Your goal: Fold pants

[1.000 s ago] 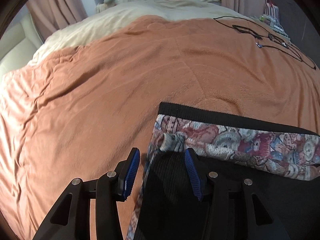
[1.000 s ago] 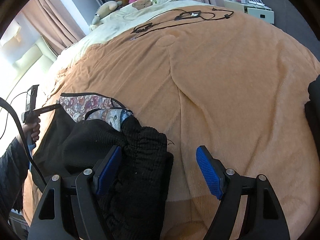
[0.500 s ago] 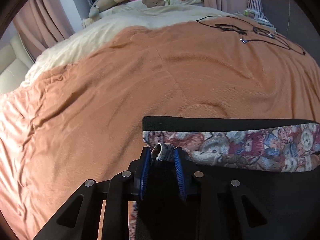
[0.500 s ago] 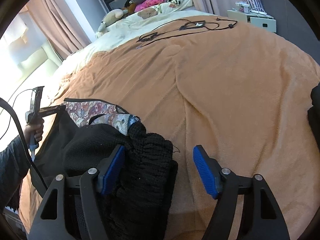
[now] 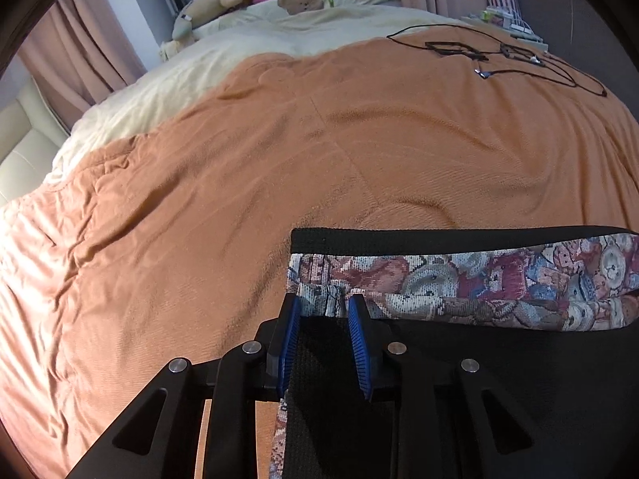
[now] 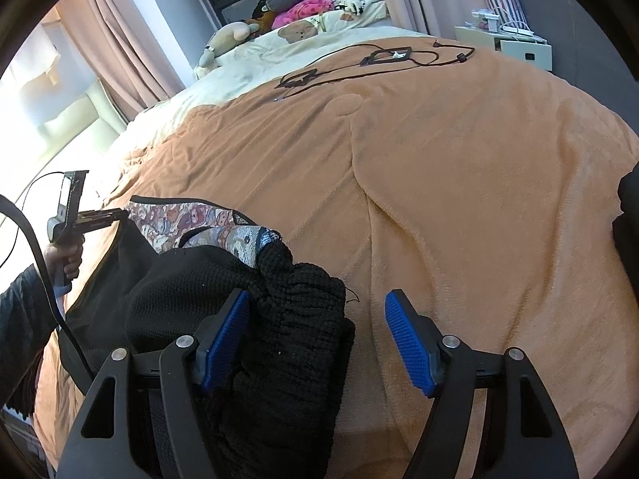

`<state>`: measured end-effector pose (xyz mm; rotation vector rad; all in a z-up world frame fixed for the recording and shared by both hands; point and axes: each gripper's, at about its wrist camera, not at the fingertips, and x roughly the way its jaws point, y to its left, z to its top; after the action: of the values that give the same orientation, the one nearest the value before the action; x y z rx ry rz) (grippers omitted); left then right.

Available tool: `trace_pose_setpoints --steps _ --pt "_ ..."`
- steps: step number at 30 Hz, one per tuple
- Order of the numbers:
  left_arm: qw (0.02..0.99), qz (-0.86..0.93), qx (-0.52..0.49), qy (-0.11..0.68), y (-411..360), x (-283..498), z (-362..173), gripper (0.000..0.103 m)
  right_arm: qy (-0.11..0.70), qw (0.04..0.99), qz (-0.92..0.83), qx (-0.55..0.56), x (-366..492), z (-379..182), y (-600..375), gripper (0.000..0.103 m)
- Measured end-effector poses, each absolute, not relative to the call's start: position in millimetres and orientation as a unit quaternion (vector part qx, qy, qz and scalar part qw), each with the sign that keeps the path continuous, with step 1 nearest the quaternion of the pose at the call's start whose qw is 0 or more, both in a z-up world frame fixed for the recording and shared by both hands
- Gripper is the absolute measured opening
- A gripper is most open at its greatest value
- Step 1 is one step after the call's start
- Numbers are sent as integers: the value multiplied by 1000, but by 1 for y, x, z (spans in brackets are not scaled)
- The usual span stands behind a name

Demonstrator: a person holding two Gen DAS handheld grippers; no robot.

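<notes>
The pants (image 5: pixel 459 283) are black with a bear-print lining turned out along the waistband, and they lie on the orange blanket (image 5: pixel 279 159). My left gripper (image 5: pixel 324 305) is shut on the waistband's left corner, a fold of printed cloth pinched between its blue pads. In the right wrist view the pants (image 6: pixel 191 299) are bunched into a black knit heap. My right gripper (image 6: pixel 316 299) stands open over that heap's right end: its left pad (image 6: pixel 223 331) touches the cloth and its right pad is over bare blanket. The left gripper (image 6: pixel 100 215) shows there too, held by a hand (image 6: pixel 66 255).
Black cables (image 6: pixel 383 58) sprawl across the far side of the blanket. Plush toys (image 5: pixel 207 8) and pillows sit at the head of the bed. A white nightstand (image 6: pixel 515 44) stands at the far right. Something dark (image 6: pixel 627 207) lies at the bed's right edge.
My left gripper's jaws closed from wide apart onto the waistband corner, and the waistband now runs straighter. The right gripper's jaws narrowed slightly over the black heap.
</notes>
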<state>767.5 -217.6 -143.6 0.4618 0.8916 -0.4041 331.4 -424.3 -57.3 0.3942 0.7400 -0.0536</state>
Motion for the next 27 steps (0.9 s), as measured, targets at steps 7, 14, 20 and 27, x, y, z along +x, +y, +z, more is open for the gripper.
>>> trace_pose_setpoints --steps 7,14,20,27 --pt "852 -186 239 428 -219 770 -149 28 357 915 -22 189 333 -58 -425 69" --pt "859 -186 245 409 -221 765 -144 6 351 920 -27 174 333 -56 -419 54" --pt "883 -165 234 371 -217 766 -113 5 344 926 -28 150 331 -51 -407 27" --pt "886 -144 233 374 -227 792 -106 5 329 929 -49 163 326 -47 -405 21"
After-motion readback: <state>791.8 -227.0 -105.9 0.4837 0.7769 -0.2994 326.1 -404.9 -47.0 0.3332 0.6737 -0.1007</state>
